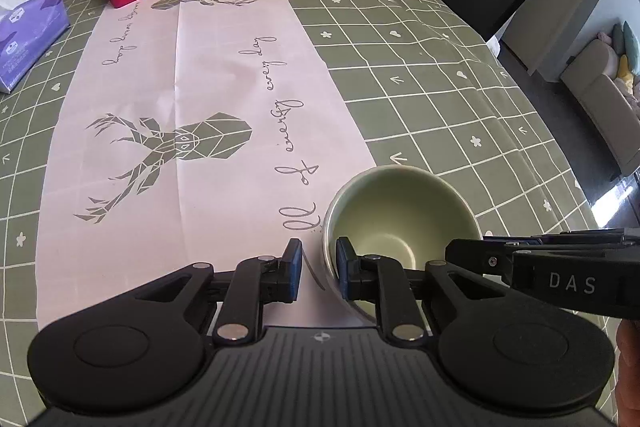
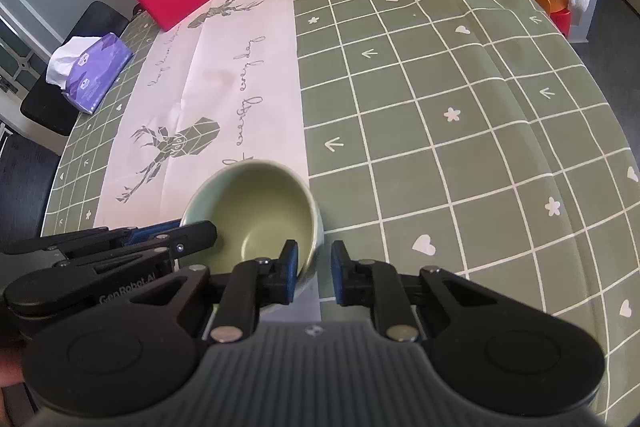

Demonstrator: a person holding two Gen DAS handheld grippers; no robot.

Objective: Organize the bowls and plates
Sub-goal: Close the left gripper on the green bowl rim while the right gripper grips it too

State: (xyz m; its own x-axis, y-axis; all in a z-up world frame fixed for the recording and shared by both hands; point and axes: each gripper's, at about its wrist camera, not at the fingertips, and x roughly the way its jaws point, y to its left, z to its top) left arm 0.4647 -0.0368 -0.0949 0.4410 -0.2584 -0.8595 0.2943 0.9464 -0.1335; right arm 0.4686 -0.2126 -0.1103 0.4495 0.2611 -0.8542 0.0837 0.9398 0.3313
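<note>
Two claws straddle green bowl [image 1: 400, 223] rim, left claw [image 1: 318, 269] and right claw [image 2: 310, 269] both released, not clamped

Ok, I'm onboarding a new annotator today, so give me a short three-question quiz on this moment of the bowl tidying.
1. True or false: the green bowl has food in it.
2. How does the left gripper stand at the bowl? A) one finger inside the rim, one outside; B) both fingers inside; C) well away from it.
3. Fill in: the tissue pack at the table's far left is ____ in colour.

Key: 1 false, it is empty; 2 A; 3 purple.
</note>
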